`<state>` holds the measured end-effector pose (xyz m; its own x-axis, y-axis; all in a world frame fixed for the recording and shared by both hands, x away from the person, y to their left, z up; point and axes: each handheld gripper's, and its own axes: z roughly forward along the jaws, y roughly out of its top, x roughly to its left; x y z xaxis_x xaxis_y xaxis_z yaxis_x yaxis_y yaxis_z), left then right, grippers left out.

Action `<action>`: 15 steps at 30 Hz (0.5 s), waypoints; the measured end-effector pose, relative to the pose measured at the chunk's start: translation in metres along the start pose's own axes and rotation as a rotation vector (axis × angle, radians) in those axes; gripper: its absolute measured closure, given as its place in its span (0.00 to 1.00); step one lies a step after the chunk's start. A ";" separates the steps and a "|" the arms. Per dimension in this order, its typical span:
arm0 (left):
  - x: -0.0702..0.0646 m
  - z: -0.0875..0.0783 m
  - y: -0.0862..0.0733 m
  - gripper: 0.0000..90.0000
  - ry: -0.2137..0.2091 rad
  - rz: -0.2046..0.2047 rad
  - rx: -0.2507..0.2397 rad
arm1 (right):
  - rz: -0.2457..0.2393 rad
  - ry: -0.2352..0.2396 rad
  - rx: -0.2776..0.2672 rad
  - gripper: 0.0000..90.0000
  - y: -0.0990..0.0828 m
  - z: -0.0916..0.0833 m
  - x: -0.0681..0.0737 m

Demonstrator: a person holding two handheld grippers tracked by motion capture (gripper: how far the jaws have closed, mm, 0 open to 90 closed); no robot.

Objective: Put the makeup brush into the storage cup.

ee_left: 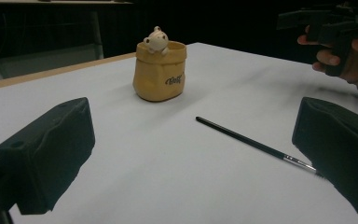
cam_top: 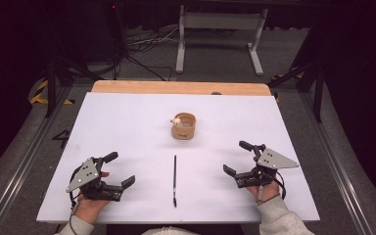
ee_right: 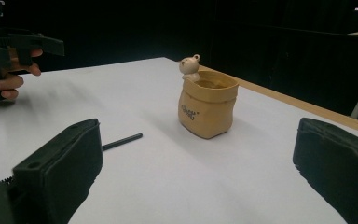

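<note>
A thin black brush (cam_top: 175,180) with a metal ferrule lies on the white desk (cam_top: 127,127), between the left gripper (cam_top: 119,170) and right gripper (cam_top: 239,157), both with fingers wide and empty. Behind stands a tan sack-shaped pot (cam_top: 184,126) with a bear figure; its lettering is unreadable.

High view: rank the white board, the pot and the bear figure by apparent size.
1. white board
2. pot
3. bear figure, perched on the pot's rim
</note>
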<state>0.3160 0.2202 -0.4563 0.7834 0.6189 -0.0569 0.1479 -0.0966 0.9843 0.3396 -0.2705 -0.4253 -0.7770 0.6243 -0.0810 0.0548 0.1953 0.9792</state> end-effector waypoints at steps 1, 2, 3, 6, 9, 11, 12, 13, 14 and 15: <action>0.001 0.000 0.000 0.00 -0.001 -0.010 0.006 | -0.002 0.000 0.001 0.02 0.000 0.000 0.000; 0.001 0.000 0.000 0.00 0.000 -0.016 0.009 | -0.002 0.002 -0.001 0.02 0.000 0.000 0.001; 0.001 0.000 0.000 0.00 0.002 -0.014 0.007 | 0.000 0.004 -0.002 0.02 0.000 0.000 0.001; 0.000 -0.001 0.002 0.00 -0.002 -0.003 0.006 | 0.010 0.004 0.000 0.02 -0.001 0.000 0.000; -0.003 0.001 0.005 0.00 -0.009 0.016 0.007 | 0.016 0.004 -0.004 0.02 -0.001 -0.001 -0.001; -0.003 0.002 0.007 0.00 -0.019 0.019 0.010 | 0.019 0.006 -0.003 0.02 -0.002 -0.001 -0.001; -0.003 0.002 0.007 0.00 -0.019 0.019 0.010 | 0.019 0.006 -0.003 0.02 -0.002 -0.001 -0.001; -0.003 0.002 0.009 0.00 -0.029 0.009 0.009 | 0.021 0.007 0.000 0.02 -0.002 -0.002 -0.001; -0.003 0.003 0.011 0.00 -0.034 0.011 0.008 | 0.023 0.009 -0.003 0.02 -0.002 -0.003 -0.001; -0.003 0.004 0.012 0.00 -0.036 0.015 0.003 | 0.021 0.008 -0.003 0.02 -0.002 -0.004 -0.001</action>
<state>0.3180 0.2140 -0.4452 0.8069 0.5888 -0.0478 0.1372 -0.1080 0.9846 0.3374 -0.2742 -0.4267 -0.7807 0.6222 -0.0588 0.0693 0.1796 0.9813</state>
